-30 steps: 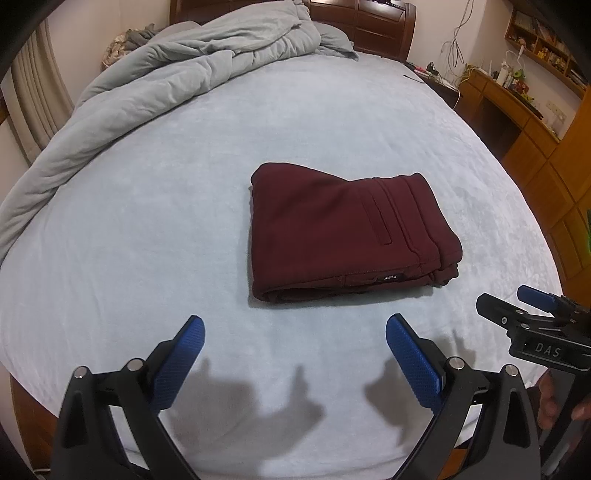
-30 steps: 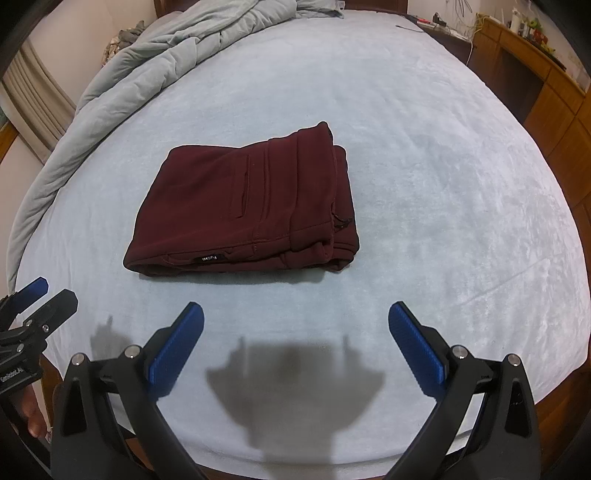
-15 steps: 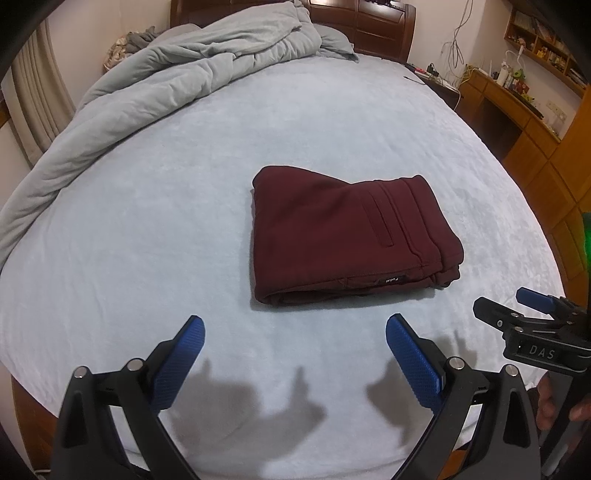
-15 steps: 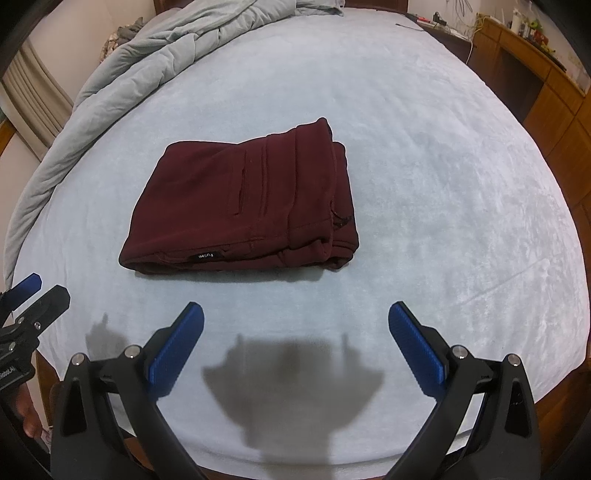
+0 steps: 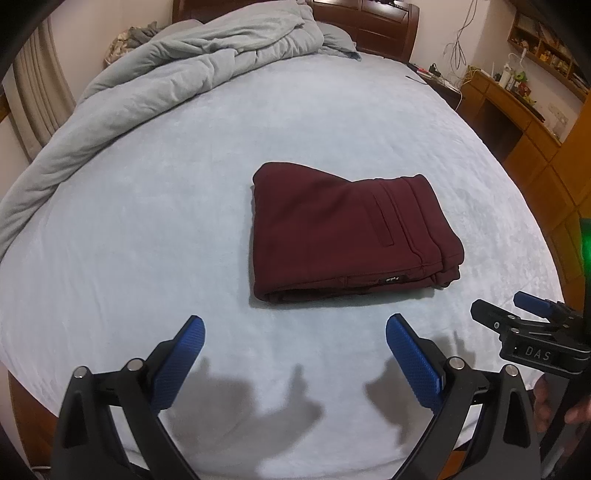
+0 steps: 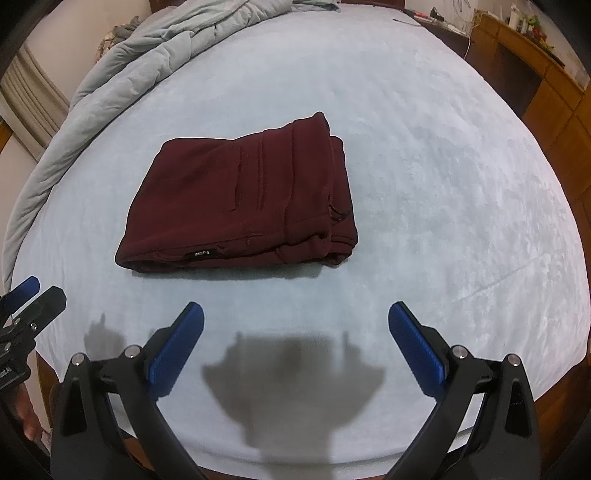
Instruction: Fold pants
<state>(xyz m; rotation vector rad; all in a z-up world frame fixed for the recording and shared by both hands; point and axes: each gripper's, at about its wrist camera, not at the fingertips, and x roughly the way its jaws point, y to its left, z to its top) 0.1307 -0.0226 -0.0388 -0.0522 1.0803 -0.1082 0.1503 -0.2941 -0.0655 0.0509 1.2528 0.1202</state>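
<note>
Bed under pale blue sheet, rumpled grey duvet at dark wooden headboard; beige curtain left, wooden desk and shelves right.

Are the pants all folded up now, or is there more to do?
Looks done: the pants lie on the bed as a neat folded stack. Nothing is in hand; the left gripper and right gripper are both open, short of them. Nothing obvious is left.

This is looking like a bedroom in a home. A big bed is filling the middle, a gray blanket is lying bunched at upper left, and a wooden desk is standing at upper right.
</note>
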